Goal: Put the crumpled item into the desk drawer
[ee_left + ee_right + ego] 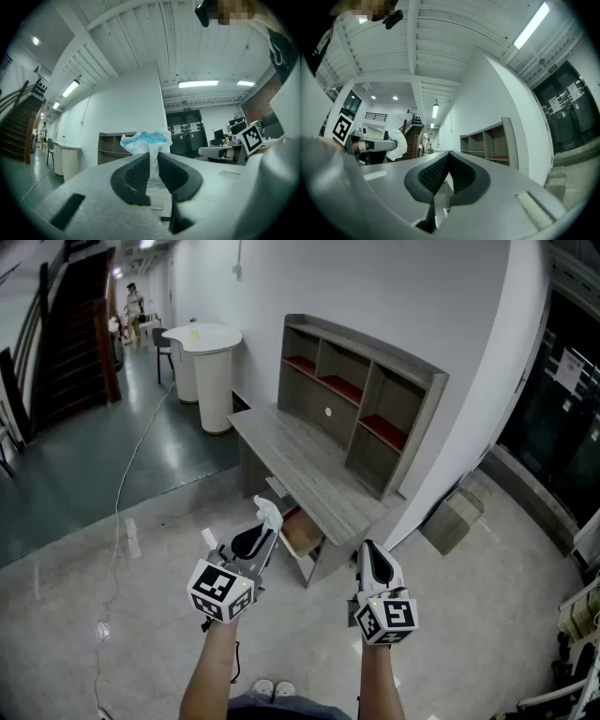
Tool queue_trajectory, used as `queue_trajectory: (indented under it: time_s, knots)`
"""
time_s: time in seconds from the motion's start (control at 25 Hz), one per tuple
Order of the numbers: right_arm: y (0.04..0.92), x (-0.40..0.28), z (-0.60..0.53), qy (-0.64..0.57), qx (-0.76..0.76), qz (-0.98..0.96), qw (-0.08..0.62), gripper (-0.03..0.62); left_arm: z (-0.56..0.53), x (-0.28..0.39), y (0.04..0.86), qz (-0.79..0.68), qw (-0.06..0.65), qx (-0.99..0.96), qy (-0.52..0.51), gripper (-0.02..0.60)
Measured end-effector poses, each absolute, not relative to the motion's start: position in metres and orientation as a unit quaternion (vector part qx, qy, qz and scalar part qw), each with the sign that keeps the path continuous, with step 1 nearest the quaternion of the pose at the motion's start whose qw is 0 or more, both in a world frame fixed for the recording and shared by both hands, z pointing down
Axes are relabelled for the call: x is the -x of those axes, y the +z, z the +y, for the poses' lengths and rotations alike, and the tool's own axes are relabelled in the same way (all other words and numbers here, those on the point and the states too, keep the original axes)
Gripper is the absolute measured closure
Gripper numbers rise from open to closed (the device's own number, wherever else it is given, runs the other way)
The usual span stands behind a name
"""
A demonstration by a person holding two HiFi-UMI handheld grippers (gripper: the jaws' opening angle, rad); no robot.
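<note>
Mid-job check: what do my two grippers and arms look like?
The left gripper and right gripper match: white bodies, black textured pads, and a white cube with black square markers on each. The forearms are bare, with no sleeves.

Shelf unit (361, 399) on counter (309, 465), at rear. Drawer (302, 538) open under counter front. Left claw (263, 529) gripping crumpled item (268, 512), before counter. Box (457, 517) right of counter.
</note>
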State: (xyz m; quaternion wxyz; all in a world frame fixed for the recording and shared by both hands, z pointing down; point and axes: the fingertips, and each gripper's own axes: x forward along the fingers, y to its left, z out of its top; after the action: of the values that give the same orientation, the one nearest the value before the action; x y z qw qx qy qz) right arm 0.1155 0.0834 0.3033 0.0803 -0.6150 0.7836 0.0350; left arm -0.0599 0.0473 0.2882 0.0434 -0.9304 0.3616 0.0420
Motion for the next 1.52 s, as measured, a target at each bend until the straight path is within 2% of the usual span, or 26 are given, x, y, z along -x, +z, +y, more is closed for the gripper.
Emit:
queue_trajectory:
  time_s: [1.12,1.52]
  knots:
    - [0.338,-0.137,0.057,0.009,0.602,0.794,0.082,0.585,0.039,0.046,0.324,0.385,0.024,0.922,0.019,0.541]
    - [0.354,-0.14,-0.004,-0.001,0.597,0.798,0.08,0.585,-0.021,0.045,0.342,0.39,0.015,0.921,0.012,0.541]
